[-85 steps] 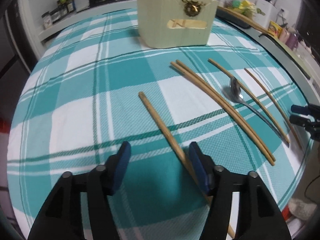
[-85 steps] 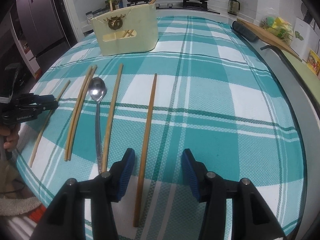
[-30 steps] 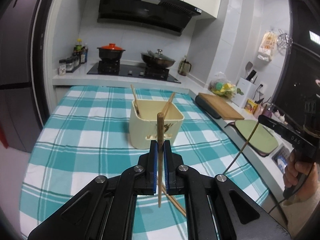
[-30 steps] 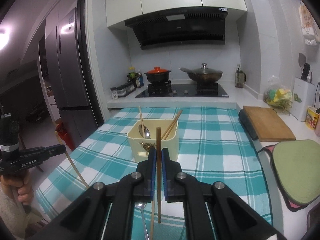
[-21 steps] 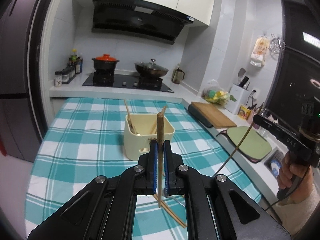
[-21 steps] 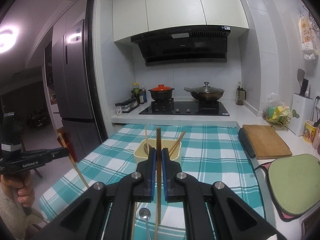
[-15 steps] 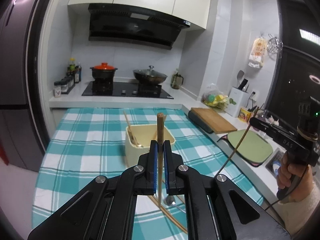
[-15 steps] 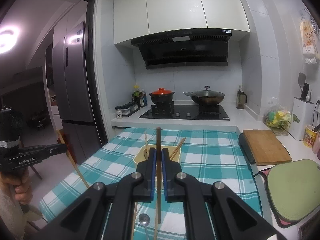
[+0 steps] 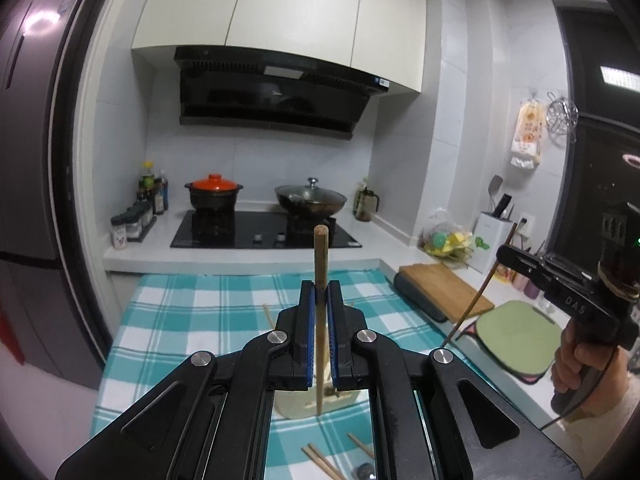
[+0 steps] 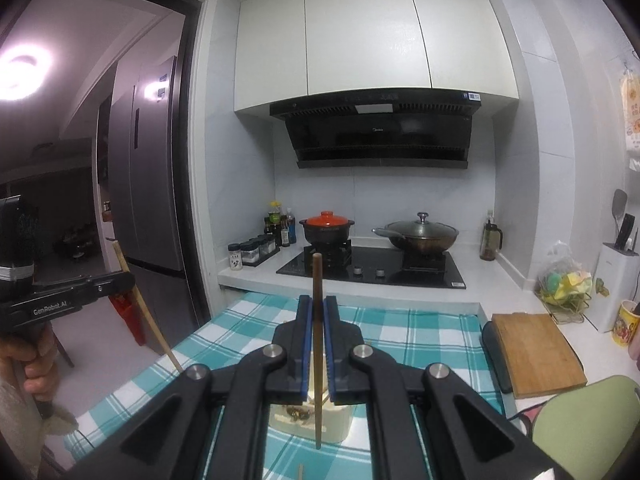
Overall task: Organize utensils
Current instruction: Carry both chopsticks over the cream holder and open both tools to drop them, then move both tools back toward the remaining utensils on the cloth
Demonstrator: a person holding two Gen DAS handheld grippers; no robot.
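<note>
My left gripper (image 9: 319, 292) is shut on a wooden chopstick (image 9: 321, 256) and holds it upright, high above the checked table (image 9: 180, 316). My right gripper (image 10: 314, 308) is shut on another wooden chopstick (image 10: 317, 280), also upright. The cream utensil holder (image 10: 340, 426) stands on the table below and beyond both grippers; it also shows in the left wrist view (image 9: 294, 406), mostly hidden by the gripper body. Loose chopsticks (image 9: 320, 460) and a spoon (image 9: 364, 472) lie on the cloth near me. Each gripper shows in the other's view, the right one (image 9: 505, 255) and the left one (image 10: 124, 280).
A stove with an orange-lidded pot (image 10: 326, 226) and a wok (image 10: 422, 234) is at the back. A wooden cutting board (image 10: 532, 350) and a green mat (image 10: 580, 420) lie on the right counter. A fridge (image 10: 148, 200) stands on the left.
Both grippers closed on chopsticks that lay on the table and lifted them upright. Over the last second both have risen further, and the holder sits lower in view.
</note>
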